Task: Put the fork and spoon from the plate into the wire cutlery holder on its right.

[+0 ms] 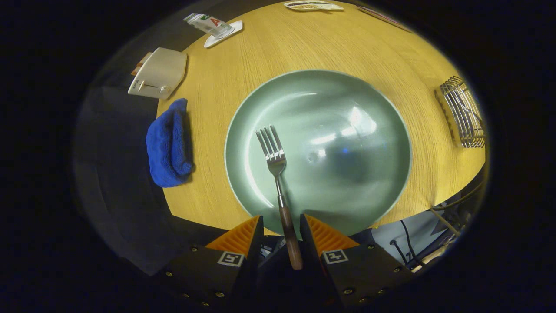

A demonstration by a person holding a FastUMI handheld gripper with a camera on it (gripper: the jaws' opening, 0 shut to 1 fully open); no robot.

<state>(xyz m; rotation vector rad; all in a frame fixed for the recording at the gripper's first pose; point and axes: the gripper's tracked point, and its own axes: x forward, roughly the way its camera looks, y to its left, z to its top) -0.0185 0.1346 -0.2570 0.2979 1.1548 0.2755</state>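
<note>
A pale green plate (347, 174) lies on the round wooden table (304, 48), just ahead of my fingers. A fork (274, 163) with a brown wooden handle rests on the plate's left half, tines pointing away from me. Its handle runs back over the plate's near rim and lies between my two fingers. My gripper (281, 217) is open: both fingers stand a little off the handle, one on each side, and neither presses on it. The wire cutlery holder (462, 113) stands to the right of the plate, near the table's edge.
A blue cloth (168, 145) lies at the table's left edge beside the plate. Beyond it sit a cream toaster (158, 74), a clear cup on a white coaster (215, 28) and flat items at the far side. Cables hang below the table's right edge.
</note>
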